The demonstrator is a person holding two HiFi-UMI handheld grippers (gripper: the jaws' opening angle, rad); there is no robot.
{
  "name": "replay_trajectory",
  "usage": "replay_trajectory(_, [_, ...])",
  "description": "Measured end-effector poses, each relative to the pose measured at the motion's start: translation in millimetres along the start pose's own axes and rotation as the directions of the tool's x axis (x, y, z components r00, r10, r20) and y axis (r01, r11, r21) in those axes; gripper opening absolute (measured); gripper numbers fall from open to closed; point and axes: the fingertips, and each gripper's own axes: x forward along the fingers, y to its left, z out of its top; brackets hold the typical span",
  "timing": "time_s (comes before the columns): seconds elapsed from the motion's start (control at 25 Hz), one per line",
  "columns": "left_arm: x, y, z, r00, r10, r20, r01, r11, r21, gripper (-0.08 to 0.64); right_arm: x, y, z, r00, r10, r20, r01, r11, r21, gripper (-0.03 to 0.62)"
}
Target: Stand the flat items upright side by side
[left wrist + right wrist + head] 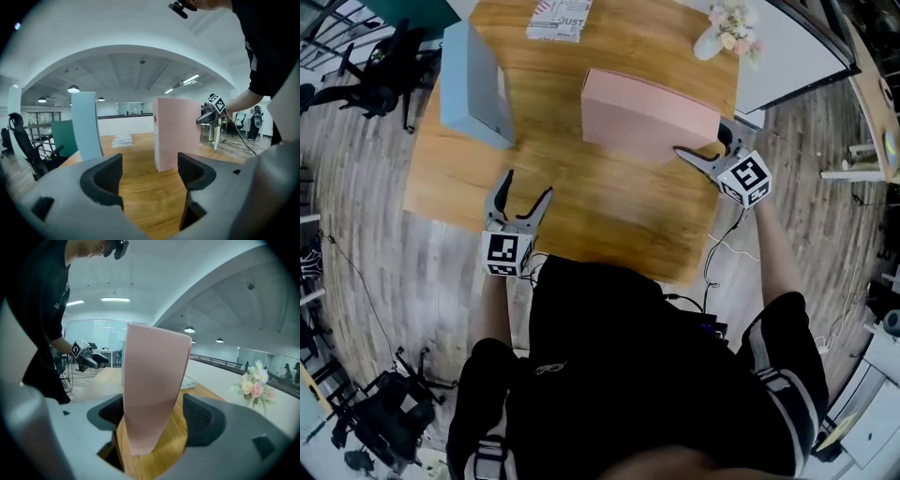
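Open-plan office with a plank floor (366,244), round ceiling lamps and glass partitions far back. In the middle, a wooden table (609,206). Upright on its right part, a pink box (647,117), flat and thin, resting on one long edge. Well apart to the left, near the table's far left corner, a blue box (473,84), likewise upright. At the far edge, a stack of printed booklets (560,17); at the far right corner, a bunch of pale flowers (729,30). Off the table's left side, a black office chair (23,145).

Right claw (701,141) at the pink box's right end, released: jaws spread wide with the box's end between them, close to one pad, a clear gap at the other. Left claw (529,183) over the table's near left part, also released, only bare wood between its jaws, well short of both boxes and pointed toward the space between them.
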Motion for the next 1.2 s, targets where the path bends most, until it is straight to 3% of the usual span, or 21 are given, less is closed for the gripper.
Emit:
replay_trajectory(0.08, [-19, 21, 10, 0.999, 0.033, 0.005, -0.033, 0.996, 0.086, 0.377, 6, 1, 4, 1.0, 0.013, 0.019, -0.013, 1.0, -0.003, 0.341])
replay_trajectory(0.12, [-28, 32, 17, 0.999, 0.049, 0.005, -0.049, 0.988, 0.144, 0.379, 9, 2, 5, 0.999, 0.015, 0.029, -0.015, 1.0, 0.002, 0.337])
replay_trajectory(0.36, [-67, 108, 60, 0.989, 0.148, -0.005, -0.133, 0.904, 0.406, 0.379, 23, 16, 14, 0.998, -0.03, 0.061, 0.026, 0.998, 0.063, 0.33])
replay_trajectory(0.44, [-69, 125, 71, 0.989, 0.149, -0.019, -0.12, 0.855, 0.505, 0.379, 29, 23, 19, 0.996, -0.06, 0.068, 0.053, 0.994, 0.098, 0.327])
replay_trajectory(0.52, [-66, 141, 73, 0.987, 0.149, -0.059, -0.083, 0.791, 0.606, 0.379, 36, 30, 24, 0.993, -0.094, 0.076, 0.085, 0.99, 0.115, 0.327])
replay_trajectory(0.68, [-53, 166, 86, 0.976, 0.182, -0.117, -0.023, 0.625, 0.78, 0.379, 55, 48, 33, 0.984, -0.171, 0.057, 0.164, 0.98, 0.114, 0.327])
replay_trajectory(0.76, [-47, 172, 95, 0.977, 0.18, -0.114, -0.009, 0.571, 0.821, 0.379, 64, 58, 39, 0.975, -0.217, 0.042, 0.209, 0.969, 0.134, 0.327])
replay_trajectory(0.84, [-41, 174, 101, 0.981, 0.157, -0.116, 0.012, 0.542, 0.84, 0.38, 72, 67, 46, 0.966, -0.258, 0.031, 0.251, 0.955, 0.156, 0.325])
replay_trajectory(0.96, [-30, 169, 106, 0.978, 0.133, -0.163, 0.081, 0.477, 0.875, 0.39, 85, 78, 54, 0.956, -0.294, 0.02, 0.286, 0.941, 0.181, 0.324])
replay_trajectory(1.2, [-3, 168, 104, 0.974, 0.07, -0.216, 0.169, 0.411, 0.896, 0.391, 111, 90, 69, 0.952, -0.305, 0.024, 0.292, 0.927, 0.235, 0.316])
